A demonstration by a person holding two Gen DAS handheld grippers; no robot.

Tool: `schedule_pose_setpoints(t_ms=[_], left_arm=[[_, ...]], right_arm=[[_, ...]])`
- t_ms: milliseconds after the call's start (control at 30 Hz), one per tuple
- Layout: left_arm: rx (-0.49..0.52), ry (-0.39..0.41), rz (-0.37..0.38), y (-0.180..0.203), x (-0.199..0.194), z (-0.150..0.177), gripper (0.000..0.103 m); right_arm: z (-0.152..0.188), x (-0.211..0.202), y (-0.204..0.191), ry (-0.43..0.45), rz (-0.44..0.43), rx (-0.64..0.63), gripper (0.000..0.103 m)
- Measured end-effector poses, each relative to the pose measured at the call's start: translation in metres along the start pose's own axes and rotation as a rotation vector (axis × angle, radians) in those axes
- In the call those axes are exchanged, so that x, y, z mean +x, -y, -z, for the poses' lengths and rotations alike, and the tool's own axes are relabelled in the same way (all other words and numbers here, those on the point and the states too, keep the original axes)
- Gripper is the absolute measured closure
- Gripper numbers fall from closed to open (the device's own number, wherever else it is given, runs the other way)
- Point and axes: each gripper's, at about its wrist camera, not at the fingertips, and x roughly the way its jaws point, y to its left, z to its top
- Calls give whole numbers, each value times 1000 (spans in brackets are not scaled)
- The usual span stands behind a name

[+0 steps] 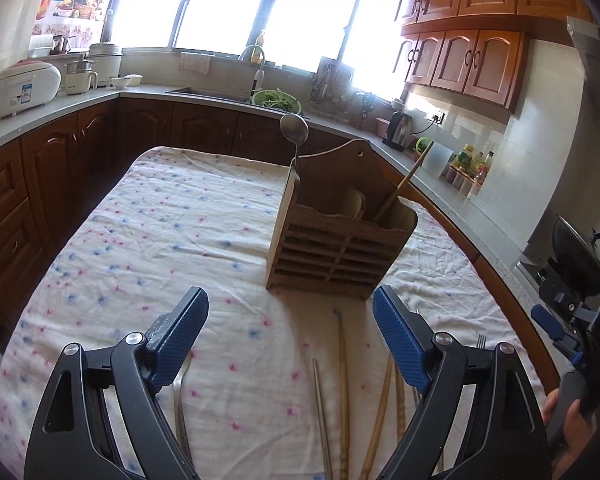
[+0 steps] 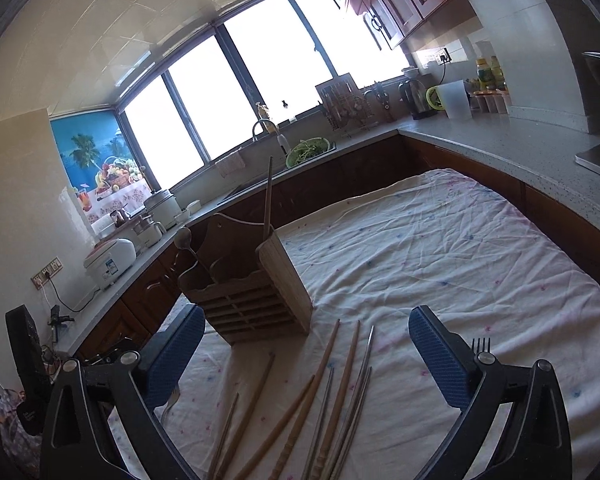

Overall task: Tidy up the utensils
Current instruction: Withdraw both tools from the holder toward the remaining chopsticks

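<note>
Fork [image 2: 481, 345] half behind right claw [image 2: 306, 340]

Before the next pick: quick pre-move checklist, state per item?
1. Left gripper open and empty: ok, nothing between the pads.
2. Right gripper open and empty: ok.
3. Wooden holder upright on the tablecloth: ok.
4. Holder has room: ok, only a metal ladle and one wooden chopstick stand in it.
5. Loose chopsticks reachable: ok, they lie on the cloth between the right gripper's fingers, in front of the holder.
6. Chopsticks separated for a single pick: not ok, several lie close together or crossing.
7. Fork graspable: cannot tell, mostly hidden behind the right finger.
</note>
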Motion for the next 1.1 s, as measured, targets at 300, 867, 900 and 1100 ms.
schedule_pose_setpoints(t_ms=[300,867,900,1100], left_arm=[[26,-73,12,10,5,31,17],[114,-198,-16,30,39,43,17],[118,-204,-15,31,41,43,17],[156,-247,3,42,61,38,22]], right_arm=[[32,-1,25,-79,47,19,0],[37,22,29,-152,105,-37,19],[36,25,29,-162,107,-41,22],[28,48,31,-216,111,-48,44]])
